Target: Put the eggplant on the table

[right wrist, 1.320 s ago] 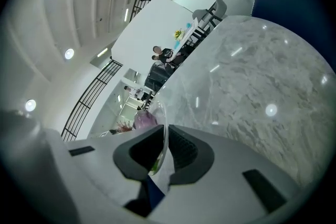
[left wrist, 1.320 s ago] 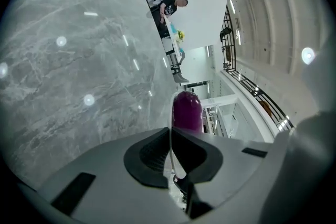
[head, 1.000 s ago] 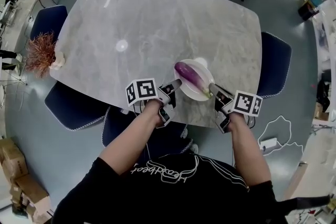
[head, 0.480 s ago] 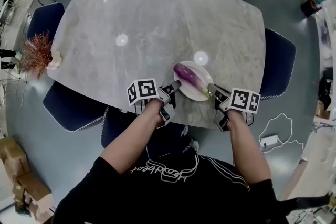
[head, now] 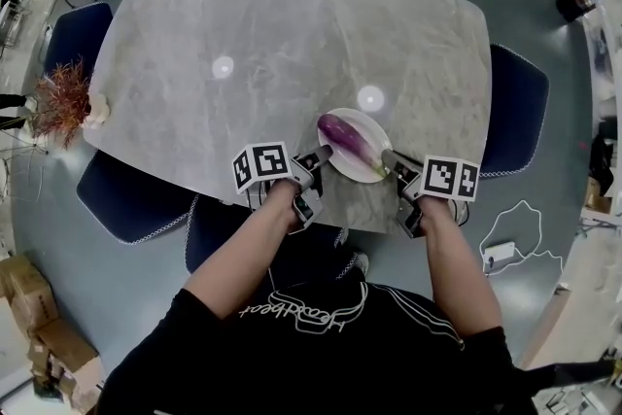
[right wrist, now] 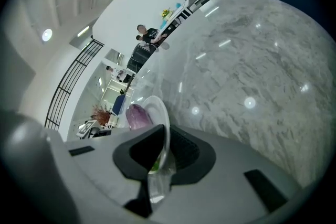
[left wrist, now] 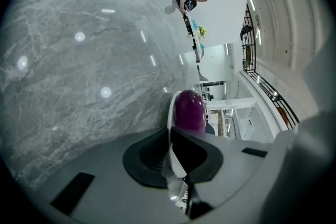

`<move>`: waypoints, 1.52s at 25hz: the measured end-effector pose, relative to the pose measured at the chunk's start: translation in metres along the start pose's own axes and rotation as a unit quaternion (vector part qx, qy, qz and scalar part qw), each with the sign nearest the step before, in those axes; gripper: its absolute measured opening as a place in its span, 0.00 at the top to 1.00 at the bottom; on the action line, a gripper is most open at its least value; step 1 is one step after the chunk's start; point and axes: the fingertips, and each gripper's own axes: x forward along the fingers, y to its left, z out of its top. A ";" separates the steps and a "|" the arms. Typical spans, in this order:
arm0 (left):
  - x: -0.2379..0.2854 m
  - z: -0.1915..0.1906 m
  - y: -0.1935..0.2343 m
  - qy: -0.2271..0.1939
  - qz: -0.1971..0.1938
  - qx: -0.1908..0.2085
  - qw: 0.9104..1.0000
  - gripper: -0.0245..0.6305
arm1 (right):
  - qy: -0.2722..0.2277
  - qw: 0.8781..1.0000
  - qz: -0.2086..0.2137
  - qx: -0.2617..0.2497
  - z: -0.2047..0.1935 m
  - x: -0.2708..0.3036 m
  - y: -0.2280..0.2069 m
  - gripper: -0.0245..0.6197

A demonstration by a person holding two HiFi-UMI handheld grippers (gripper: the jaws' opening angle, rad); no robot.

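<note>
Item 1. Desk point(head: 292, 34): grey marbled top with rounded corners, ceiling lights reflected in it. It also shows in the left gripper view point(left wrist: 79, 60) and the right gripper view point(right wrist: 252, 76).

Item 2. Plate point(head: 370, 120): white and round, near the desk's near edge, in front of the person. Whether it rests on the desk or is held just above it cannot be told.

Item 3. Eggplant point(head: 345, 136): purple and glossy, lying across the plate with its thick end toward the left side. It is not on the bare desk. Seen end-on in the left gripper view point(left wrist: 189, 110) and partly in the right gripper view point(right wrist: 137, 115).

Item 4. Left tongs point(head: 321, 154): clamped on the plate's left rim. In their own view point(left wrist: 169, 136) the white rim point(left wrist: 170, 113) runs between the closed jaws.

Item 5. Right tongs point(head: 389, 158): clamped on the plate's right rim. In their own view point(right wrist: 167, 136) the rim point(right wrist: 160, 113) passes between the jaws.

Item 6. Surroundings: a blue chair point(head: 520, 102) at the desk's right side, another blue chair point(head: 73, 29) at the left, a rust-coloured dried plant point(head: 60, 104) off the left edge, and cardboard boxes point(head: 29, 306) on the floor.
</note>
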 end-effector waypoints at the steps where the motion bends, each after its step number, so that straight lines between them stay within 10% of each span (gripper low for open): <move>1: 0.000 0.000 0.001 -0.001 0.002 0.000 1.000 0.93 | 0.003 1.000 -0.004 -0.005 -0.001 0.000 0.000 0.91; 38: -0.021 -0.003 -0.003 -0.004 0.012 0.060 0.998 0.83 | -0.066 0.998 -0.014 0.009 0.010 -0.023 0.000 0.82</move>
